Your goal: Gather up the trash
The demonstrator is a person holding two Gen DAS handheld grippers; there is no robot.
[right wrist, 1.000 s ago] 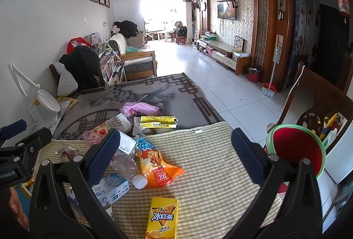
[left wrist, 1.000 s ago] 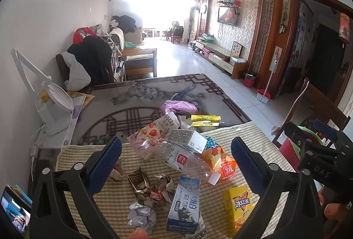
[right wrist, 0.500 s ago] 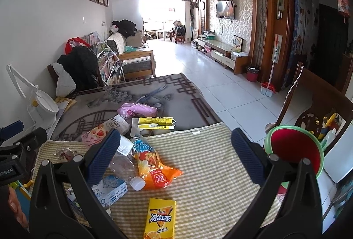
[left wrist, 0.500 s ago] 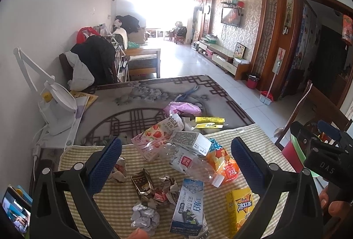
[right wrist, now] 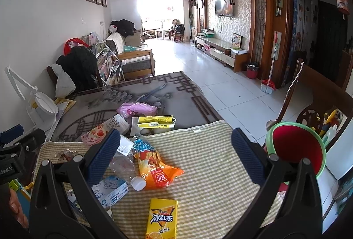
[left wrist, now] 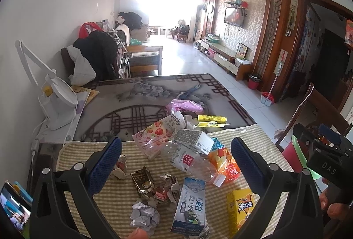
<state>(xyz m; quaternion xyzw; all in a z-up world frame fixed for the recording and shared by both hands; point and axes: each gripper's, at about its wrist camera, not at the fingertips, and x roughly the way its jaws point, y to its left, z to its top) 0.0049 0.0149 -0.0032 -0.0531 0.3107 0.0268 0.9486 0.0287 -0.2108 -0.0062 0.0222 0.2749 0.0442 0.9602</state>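
Checked cloth point(right wrist: 209, 161) bare toward its right edge; both tools, left point(left wrist: 176, 164) and right point(right wrist: 176, 157), spread, empty

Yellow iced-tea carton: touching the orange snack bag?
Apart. The right wrist view shows a strip of bare checked cloth between the yellow iced-tea carton and the orange snack bag; the left wrist view shows the same gap.

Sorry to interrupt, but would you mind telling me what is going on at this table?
A person holds a claw in each hand over a checked mat strewn with trash. The left claw and the right claw are both open and hold nothing. Nothing looks collected yet: the yellow iced tea carton, the orange snack bag, a crushed plastic bottle and the Pocky box lie on the table, while the red bin with a green rim stands at the right edge.
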